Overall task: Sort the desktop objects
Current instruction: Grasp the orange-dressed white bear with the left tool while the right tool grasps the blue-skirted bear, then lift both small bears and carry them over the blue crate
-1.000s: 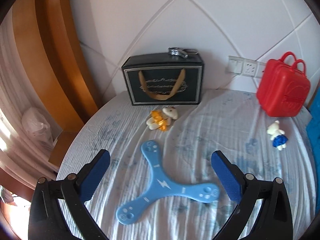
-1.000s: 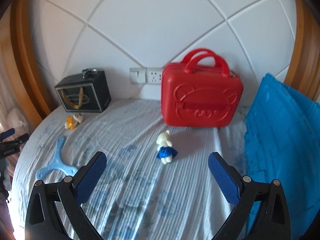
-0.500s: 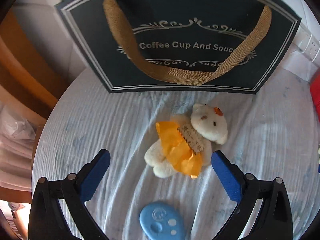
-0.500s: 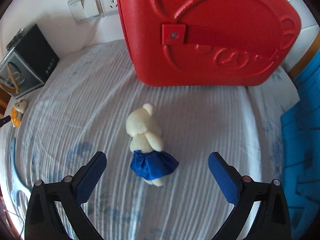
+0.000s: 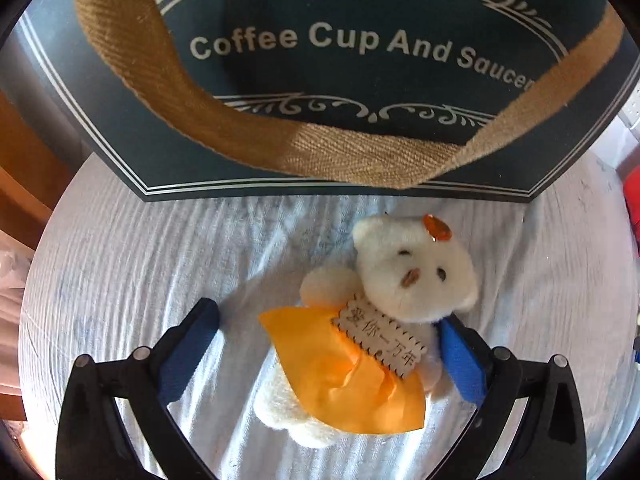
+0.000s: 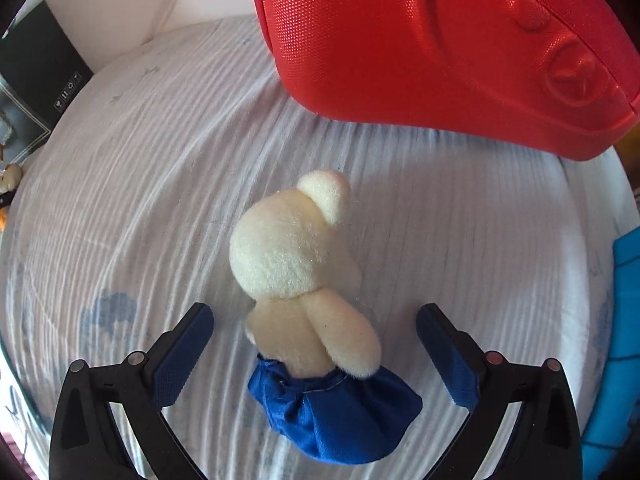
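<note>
In the left wrist view a cream plush bear in an orange dress [image 5: 360, 360] lies on its back on the pale sheet. My left gripper [image 5: 328, 332] is open, its jaws to either side of the bear's body, the right pad [image 5: 460, 360] touching it. In the right wrist view a cream plush bear in a blue skirt [image 6: 308, 292] lies face down. My right gripper [image 6: 316, 336] is open, and the bear's body lies between its jaws without touching either pad.
A dark gift bag [image 5: 360, 72] with a tan strap and the words "Coffee Cup And Saucer" stands right behind the orange bear. A red hard case [image 6: 460, 48] stands right behind the blue-skirt bear. Blue fabric [image 6: 624, 340] lies at the right edge.
Both grippers have moved forward and down onto their bears. The bears now lie between the jaws. The blue boomerang has gone out of the left wrist view.
</note>
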`<act>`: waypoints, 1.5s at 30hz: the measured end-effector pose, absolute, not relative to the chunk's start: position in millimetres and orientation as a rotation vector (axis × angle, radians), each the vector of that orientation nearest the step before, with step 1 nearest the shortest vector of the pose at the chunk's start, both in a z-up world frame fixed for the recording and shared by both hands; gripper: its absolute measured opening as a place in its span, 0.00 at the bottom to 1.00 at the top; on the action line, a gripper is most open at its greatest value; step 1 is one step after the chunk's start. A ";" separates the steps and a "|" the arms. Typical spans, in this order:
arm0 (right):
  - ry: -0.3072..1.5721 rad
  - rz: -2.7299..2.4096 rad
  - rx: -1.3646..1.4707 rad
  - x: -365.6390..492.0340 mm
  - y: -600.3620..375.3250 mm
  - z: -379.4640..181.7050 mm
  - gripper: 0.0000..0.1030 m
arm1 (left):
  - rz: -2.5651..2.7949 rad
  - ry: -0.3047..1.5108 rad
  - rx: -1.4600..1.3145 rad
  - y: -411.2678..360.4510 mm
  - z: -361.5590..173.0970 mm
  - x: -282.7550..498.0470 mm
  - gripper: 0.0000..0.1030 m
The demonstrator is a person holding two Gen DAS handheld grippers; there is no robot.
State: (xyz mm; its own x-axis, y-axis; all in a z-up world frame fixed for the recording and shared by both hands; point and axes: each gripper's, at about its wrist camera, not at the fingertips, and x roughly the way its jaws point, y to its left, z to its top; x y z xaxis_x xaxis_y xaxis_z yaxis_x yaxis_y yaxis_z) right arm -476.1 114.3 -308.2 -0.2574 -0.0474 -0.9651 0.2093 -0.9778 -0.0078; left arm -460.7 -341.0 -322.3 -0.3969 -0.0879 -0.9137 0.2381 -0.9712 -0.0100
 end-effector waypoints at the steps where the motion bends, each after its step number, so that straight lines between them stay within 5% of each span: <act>1: 0.186 -2.374 1.797 -474.5 115.8 -307.7 1.00 | -2.475 0.206 1.581 -339.6 -322.3 -458.0 1.00; 6: 0.182 -2.400 1.772 -469.3 120.1 -305.6 1.00 | -2.434 0.181 1.610 -330.9 -317.7 -457.1 0.95; 13: 0.129 -2.321 1.801 -468.3 134.3 -281.8 1.00 | -2.410 -0.133 1.618 -296.8 -298.6 -459.3 0.88; 18: 0.203 -2.336 1.758 -469.2 131.1 -254.8 0.99 | -2.345 -0.039 1.723 -296.8 -300.7 -461.5 0.83; 19: 0.231 -2.322 1.772 -469.3 129.2 -255.6 0.97 | -2.344 0.001 1.750 -297.0 -298.2 -460.2 0.79; 21: 0.271 -2.293 1.810 -475.9 128.3 -258.6 0.64 | -2.359 0.063 1.787 -293.5 -290.8 -455.5 0.55; 24: 0.214 -2.258 1.854 -474.7 133.5 -268.1 0.42 | -2.361 -0.053 1.782 -276.3 -279.8 -444.1 0.49; 30: 0.176 -2.321 1.737 -458.6 137.2 -244.5 0.31 | -2.422 0.030 1.722 -250.2 -244.2 -397.2 0.48; 39: 0.203 -2.524 1.448 -395.8 141.9 -178.9 0.31 | -2.522 0.143 1.422 -220.2 -174.0 -302.0 0.48; 45: 0.212 -2.664 1.139 -332.0 126.2 -136.0 0.31 | -2.541 0.236 1.200 -246.7 -178.9 -235.9 0.48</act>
State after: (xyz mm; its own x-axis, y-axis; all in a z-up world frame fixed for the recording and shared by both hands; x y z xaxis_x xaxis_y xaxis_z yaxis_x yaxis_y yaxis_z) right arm -332.0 126.2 -136.0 -0.6687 -0.1587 -0.7264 0.2715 -0.9616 -0.0398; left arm -235.9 -246.7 -178.9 -0.5955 -0.2157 -0.7738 0.3543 -0.9350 -0.0120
